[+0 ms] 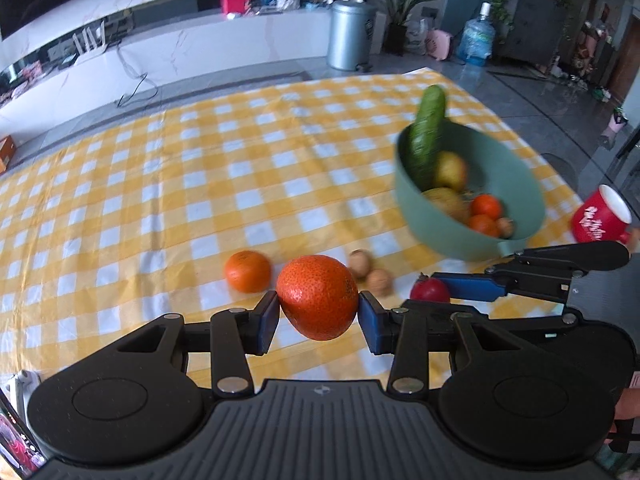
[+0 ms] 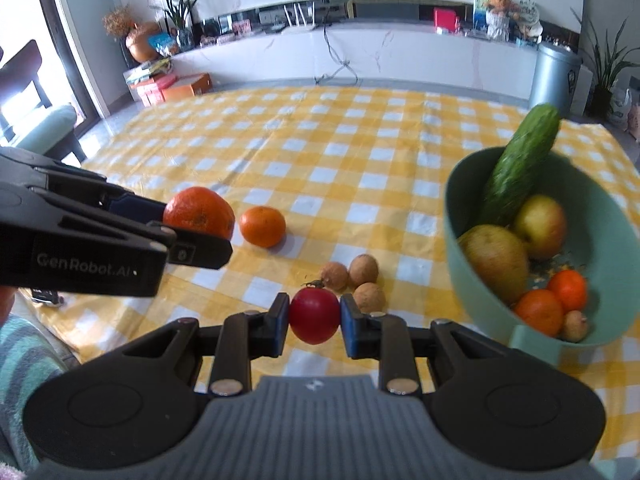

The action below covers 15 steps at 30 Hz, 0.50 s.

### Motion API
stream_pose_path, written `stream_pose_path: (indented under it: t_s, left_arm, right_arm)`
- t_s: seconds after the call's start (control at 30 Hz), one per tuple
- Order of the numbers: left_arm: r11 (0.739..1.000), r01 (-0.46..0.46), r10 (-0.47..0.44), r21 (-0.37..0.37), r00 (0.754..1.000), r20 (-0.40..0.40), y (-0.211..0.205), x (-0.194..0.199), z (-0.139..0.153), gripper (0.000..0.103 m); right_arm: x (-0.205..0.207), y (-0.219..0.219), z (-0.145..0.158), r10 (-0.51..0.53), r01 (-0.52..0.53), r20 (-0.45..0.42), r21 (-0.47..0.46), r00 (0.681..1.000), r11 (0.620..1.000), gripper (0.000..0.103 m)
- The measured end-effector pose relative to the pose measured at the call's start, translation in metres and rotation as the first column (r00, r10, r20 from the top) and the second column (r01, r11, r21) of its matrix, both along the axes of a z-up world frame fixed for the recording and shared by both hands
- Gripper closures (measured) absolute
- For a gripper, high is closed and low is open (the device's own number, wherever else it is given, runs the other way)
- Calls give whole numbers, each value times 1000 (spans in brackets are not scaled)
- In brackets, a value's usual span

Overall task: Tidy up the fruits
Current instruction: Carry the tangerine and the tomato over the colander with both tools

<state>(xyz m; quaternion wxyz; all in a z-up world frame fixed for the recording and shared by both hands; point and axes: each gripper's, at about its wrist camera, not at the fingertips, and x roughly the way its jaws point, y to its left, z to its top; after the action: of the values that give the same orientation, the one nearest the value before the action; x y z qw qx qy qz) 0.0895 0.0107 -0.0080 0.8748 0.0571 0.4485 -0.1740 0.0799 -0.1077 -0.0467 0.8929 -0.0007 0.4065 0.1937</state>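
Inside green bowl [image 2: 624, 240]: cucumber [image 2: 520, 168]; left gripper [image 1: 319, 312] pinches tangerine [image 1: 316, 296], right gripper [image 2: 314, 320] tomato [image 2: 314, 316].

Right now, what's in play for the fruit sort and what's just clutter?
In play:
left tongs shut on a tangerine
right tongs shut on a tomato
loose tangerine
three walnuts on the cloth
green bowl, already holding produce

Clutter:
red mug
bin
water jug
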Motion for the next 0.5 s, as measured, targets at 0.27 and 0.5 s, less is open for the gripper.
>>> stream_pose_path:
  t_s: [0.27,0.5]
  left_arm:
    - [998,68,-68,-12,997,37,-42,-8,15,55]
    - [991,134,-134,2,989,65,-83,-5,21,55]
  right_arm:
    - [-19,-42,25,-25,24,70,5,997,1000,79]
    - [-26,-81,33,-68,69,92,-4,993,998,79]
